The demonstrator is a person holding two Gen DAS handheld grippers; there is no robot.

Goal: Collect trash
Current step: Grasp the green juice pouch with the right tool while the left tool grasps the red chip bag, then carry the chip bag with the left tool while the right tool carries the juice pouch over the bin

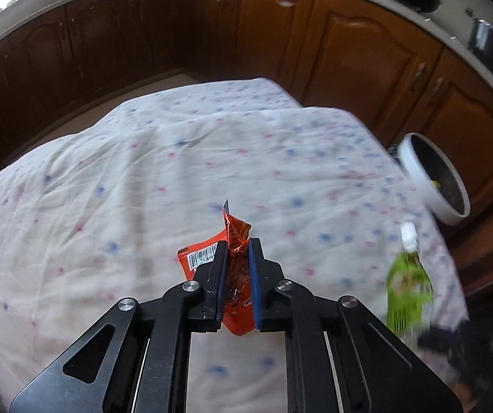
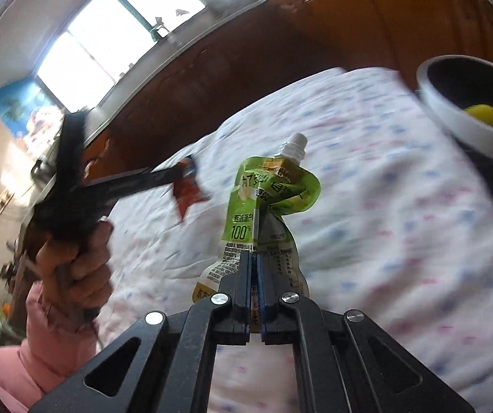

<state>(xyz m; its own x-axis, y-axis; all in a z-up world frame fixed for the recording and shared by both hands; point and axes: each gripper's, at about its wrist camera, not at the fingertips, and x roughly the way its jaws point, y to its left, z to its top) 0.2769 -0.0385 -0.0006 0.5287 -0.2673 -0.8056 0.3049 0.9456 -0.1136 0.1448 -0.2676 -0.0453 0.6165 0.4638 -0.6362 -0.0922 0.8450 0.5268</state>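
Quick status from my end — both pieces of trash are already picked up. The orange wrapper (image 1: 236, 268) is pinched between the jaws of my left gripper (image 1: 237, 241), which are closed down narrow on it, and it hangs in the air above the near edge of the table (image 1: 143, 172). The green drink pouch (image 2: 267, 206), crumpled with its white spout pointing up, is clamped by its bottom end in my right gripper (image 2: 253, 258), jaws nearly together on the foil, and it sits up over the right side of the table.

Neither one is in the bin yet. The white bin (image 2: 466, 127) stands just off the table's far right corner, past the edge, and there's something yellow (image 2: 483, 115) already lying inside it — looks like trash that got there first, though I can't say what it is.

The flowery tablecloth looks bare in both views, so I reckon collecting is done and what's left is the dropping: carry each piece over the rim and let go. The pouch is closer to the bin, so I'd guess that one goes first.
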